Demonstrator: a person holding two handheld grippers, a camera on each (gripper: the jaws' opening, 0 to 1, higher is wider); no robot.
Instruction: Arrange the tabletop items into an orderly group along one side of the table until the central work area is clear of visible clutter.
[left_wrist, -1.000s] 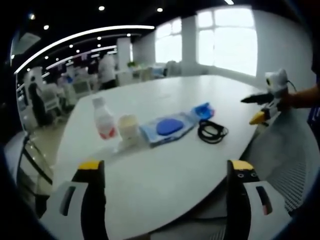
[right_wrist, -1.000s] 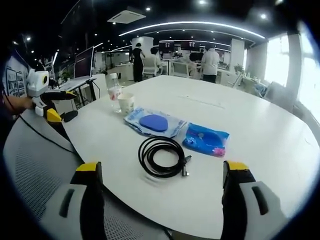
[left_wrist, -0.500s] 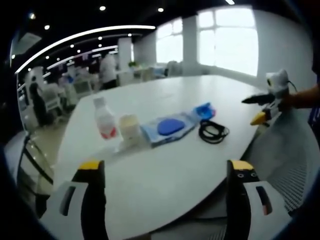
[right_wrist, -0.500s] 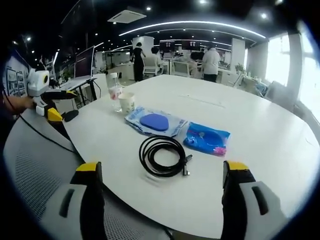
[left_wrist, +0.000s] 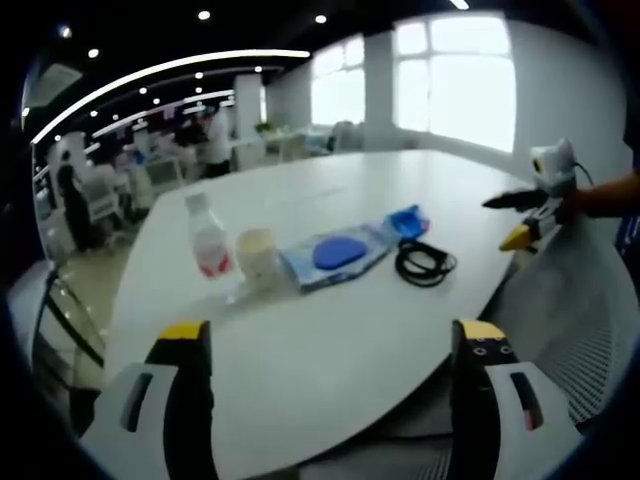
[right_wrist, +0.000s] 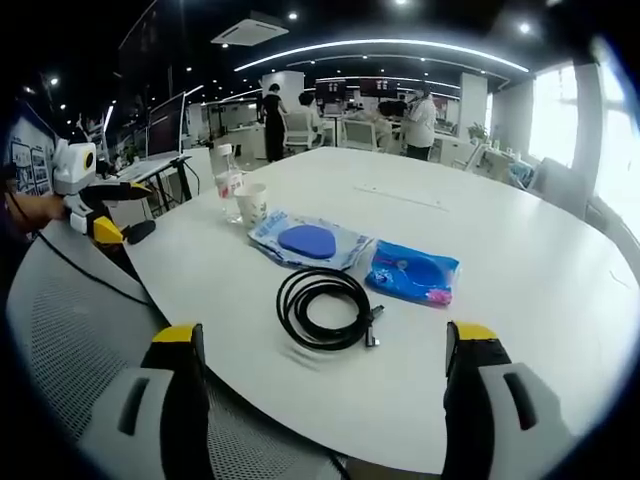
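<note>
On the round white table (right_wrist: 520, 260) lie a coiled black cable (right_wrist: 323, 309), a blue packet (right_wrist: 414, 273), a clear pouch holding a blue disc (right_wrist: 306, 242), a paper cup (right_wrist: 252, 205) and a plastic bottle with a red label (right_wrist: 229, 181). The left gripper view has the same row: bottle (left_wrist: 208, 239), cup (left_wrist: 256, 257), pouch (left_wrist: 338, 253), blue packet (left_wrist: 406, 221), cable (left_wrist: 425, 263). My right gripper (right_wrist: 325, 350) is open, short of the cable. My left gripper (left_wrist: 325, 345) is open over the table's near edge. Each gripper appears in the other's view (left_wrist: 530, 205) (right_wrist: 95, 200).
Grey mesh chair backs (right_wrist: 70, 340) (left_wrist: 590, 300) stand at the table's edge below each gripper. People and desks fill the office behind (right_wrist: 400, 115). Bright windows (left_wrist: 460, 80) line the far wall. The far half of the table (left_wrist: 400, 175) is bare.
Both views shift only slightly. The items on the table have not moved and both grippers stay open.
</note>
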